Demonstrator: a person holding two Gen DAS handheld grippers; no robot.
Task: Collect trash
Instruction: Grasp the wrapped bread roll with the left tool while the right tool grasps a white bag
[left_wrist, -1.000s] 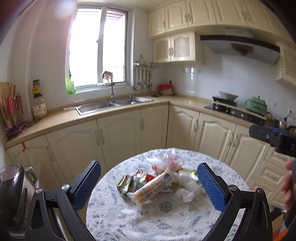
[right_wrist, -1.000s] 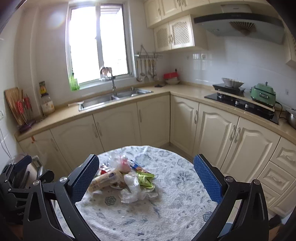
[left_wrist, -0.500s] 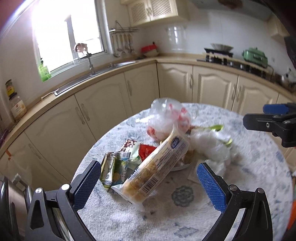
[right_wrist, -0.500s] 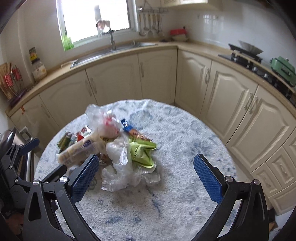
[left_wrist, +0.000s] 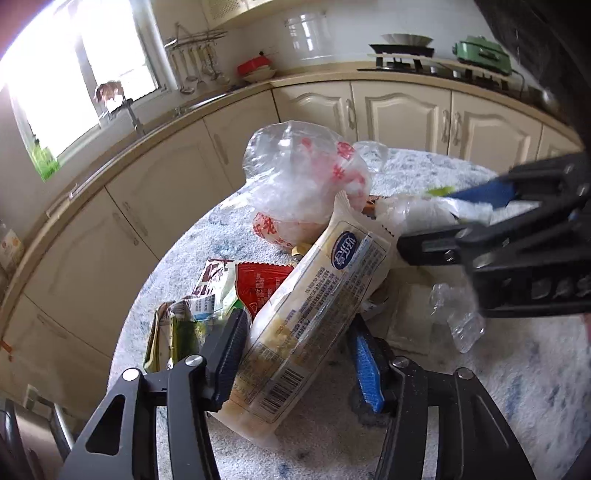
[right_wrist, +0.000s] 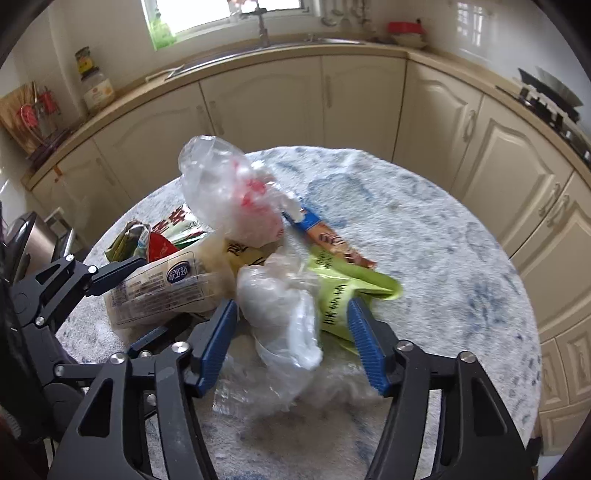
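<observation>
Two closing tongs (left_wrist: 295, 354) (right_wrist: 291, 339) astride table trash (left_wrist: 317, 295).

glossy plastic wrappers (left_wrist: 314, 306) on fuzzy cloth tablecloth (right_wrist: 424, 236).

Showing white cloth mottled with blue on the round table (right_wrist: 424, 236), and cream fronts on the cabinets (right_wrist: 258, 99) behind. Displaying red print on the clear plastic bag (left_wrist: 303, 184), a blue oval logo and black barcode on the pale yellow packet (left_wrist: 314, 317), and lime green with dark lettering on the wrapper (right_wrist: 343, 295). Carrying blue ribbed pads (right_wrist: 364, 343) on black gripper frames.
</observation>
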